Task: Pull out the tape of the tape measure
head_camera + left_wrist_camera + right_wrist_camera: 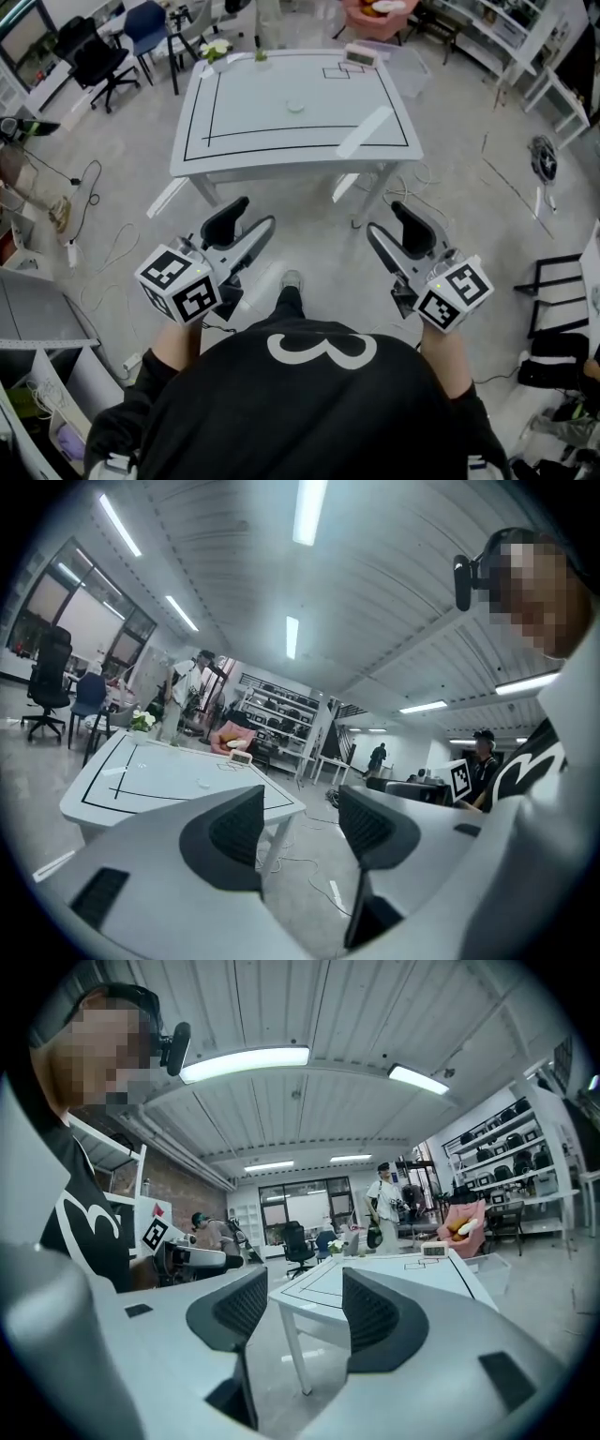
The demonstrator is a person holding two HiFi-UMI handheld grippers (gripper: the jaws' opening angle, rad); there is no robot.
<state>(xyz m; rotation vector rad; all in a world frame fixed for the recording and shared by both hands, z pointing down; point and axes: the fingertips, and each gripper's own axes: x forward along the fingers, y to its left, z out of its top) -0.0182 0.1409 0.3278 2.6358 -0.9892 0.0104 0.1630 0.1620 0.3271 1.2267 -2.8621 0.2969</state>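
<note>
White table (253, 103) upper centre, small round tape measure (296, 105) untouched | left gripper (255, 217), right gripper (384, 218) lower frame, well short of it | jaws spread, empty, likely readied to reach.

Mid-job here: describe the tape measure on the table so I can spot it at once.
Start at the white rectangular table with a black outline marked on its top. Inside that outline, near the middle, lies a small round whitish disc, presumably the tape measure. It lies flat and alone, unlike the boxy white device and the white flowers at the far corners.
</note>
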